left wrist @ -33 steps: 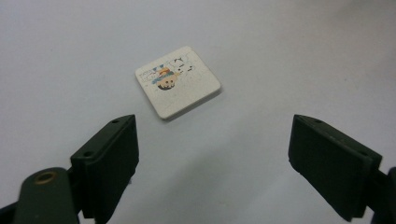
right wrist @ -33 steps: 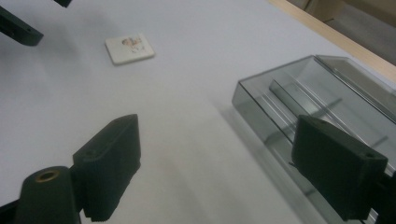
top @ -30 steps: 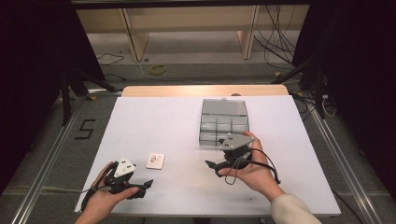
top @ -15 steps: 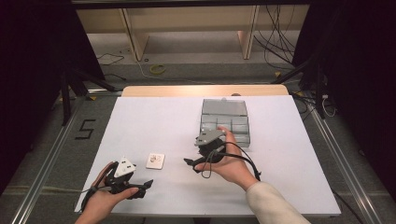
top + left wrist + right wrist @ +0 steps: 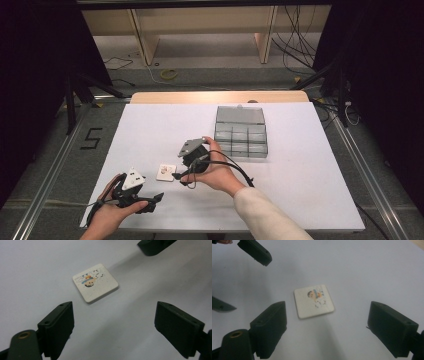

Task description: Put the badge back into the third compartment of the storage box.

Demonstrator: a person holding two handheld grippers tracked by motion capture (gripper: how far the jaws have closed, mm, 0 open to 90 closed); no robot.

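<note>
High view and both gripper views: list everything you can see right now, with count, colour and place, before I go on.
Tile: one, white with a small cartoon picture, flat on the table between the two grippers.
Box: one, clear grey with compartments, lid open, far right part of the table.
Table: one, white top.
Shelf unit: one, pale wood, on the floor beyond the table.
Left gripper: one, black, jaws open, near left edge.
Right gripper: one, black, jaws open, beside the tile.
</note>
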